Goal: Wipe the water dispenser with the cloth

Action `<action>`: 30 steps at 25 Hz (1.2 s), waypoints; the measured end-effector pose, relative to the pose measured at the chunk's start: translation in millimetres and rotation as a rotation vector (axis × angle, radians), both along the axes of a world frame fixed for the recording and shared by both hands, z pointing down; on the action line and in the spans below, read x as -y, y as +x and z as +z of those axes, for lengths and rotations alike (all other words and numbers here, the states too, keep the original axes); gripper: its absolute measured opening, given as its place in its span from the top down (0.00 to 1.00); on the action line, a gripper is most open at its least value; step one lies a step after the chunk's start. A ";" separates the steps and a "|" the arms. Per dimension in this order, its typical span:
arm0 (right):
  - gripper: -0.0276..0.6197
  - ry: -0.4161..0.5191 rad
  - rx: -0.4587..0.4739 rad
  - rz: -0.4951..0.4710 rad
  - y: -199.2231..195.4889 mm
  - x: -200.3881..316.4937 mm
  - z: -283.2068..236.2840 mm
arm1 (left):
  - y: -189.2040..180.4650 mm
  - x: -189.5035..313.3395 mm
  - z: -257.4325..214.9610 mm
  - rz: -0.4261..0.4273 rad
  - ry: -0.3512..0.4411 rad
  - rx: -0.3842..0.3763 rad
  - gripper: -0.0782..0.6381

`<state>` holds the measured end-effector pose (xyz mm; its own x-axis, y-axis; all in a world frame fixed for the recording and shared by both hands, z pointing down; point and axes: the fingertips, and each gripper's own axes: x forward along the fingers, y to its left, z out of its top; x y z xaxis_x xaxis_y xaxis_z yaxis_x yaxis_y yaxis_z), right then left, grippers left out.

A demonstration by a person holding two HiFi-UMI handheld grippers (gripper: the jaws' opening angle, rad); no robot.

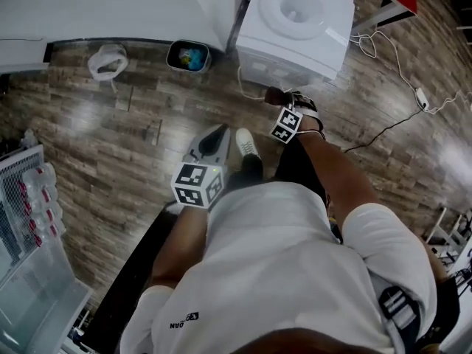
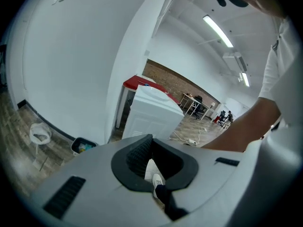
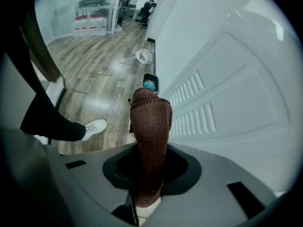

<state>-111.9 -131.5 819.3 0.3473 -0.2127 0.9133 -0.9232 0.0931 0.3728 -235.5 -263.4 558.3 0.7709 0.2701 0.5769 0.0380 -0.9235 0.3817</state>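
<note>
Your left gripper (image 1: 212,141), lower centre, hangs with jaws apart and empty above open wood-plank floor (image 1: 110,131). Your right gripper (image 1: 289,100) is clamped on the brown knitted cloth (image 3: 150,126), just beside the white boxy water dispenser (image 1: 295,28) at upper right.

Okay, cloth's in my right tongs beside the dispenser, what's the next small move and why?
Probably ease the cloth sideways onto the vented side of the dispenser and start wiping: the right tongs are shut on it, and it seems to stand just off that panel.
</note>
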 end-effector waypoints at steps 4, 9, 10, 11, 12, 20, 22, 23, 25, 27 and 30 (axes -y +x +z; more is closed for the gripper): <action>0.82 0.155 0.059 0.049 -28.8 3.9 -66.4 | 4.7 -9.3 -8.4 0.066 -0.009 -0.038 0.89; 0.83 0.583 0.233 0.376 -37.1 5.3 -177.5 | 17.3 -28.4 -13.8 0.187 -0.003 -0.061 0.89; 0.83 0.653 0.267 0.426 -39.1 1.7 -195.2 | 21.3 -32.8 -16.6 0.212 0.004 -0.066 0.89; 0.83 0.711 0.304 0.462 -42.1 -1.8 -211.2 | 26.3 -36.4 -20.8 0.231 0.010 -0.076 0.89; 0.83 0.756 0.338 0.477 -45.8 -4.3 -226.3 | 32.0 -39.1 -26.2 0.243 0.013 -0.090 0.89; 0.82 1.217 0.579 0.442 -71.8 -32.0 -371.9 | 51.3 -63.7 -71.0 0.216 0.002 -0.188 0.89; 0.82 1.347 0.610 0.478 -73.4 -46.5 -402.2 | 45.7 -77.0 -79.6 0.220 0.007 -0.201 0.89; 0.82 1.381 0.614 0.487 -76.7 -54.1 -411.0 | 41.9 -84.3 -83.9 0.220 0.011 -0.209 0.89; 0.82 1.393 0.604 0.479 -88.6 -69.0 -418.0 | 33.8 -97.8 -93.7 0.208 0.016 -0.227 0.89; 0.82 1.368 0.584 0.476 -101.2 -85.1 -416.4 | 26.0 -108.8 -106.0 0.182 0.013 -0.250 0.89; 0.82 1.325 0.569 0.487 -119.4 -109.5 -409.9 | 9.4 -120.4 -124.2 0.144 0.012 -0.286 0.89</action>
<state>-231.3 -22.0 409.4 0.3026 -0.9331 0.1942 -0.8096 -0.3591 -0.4643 -226.1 -143.0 434.1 0.8568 0.3826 0.3456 0.2728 -0.9052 0.3259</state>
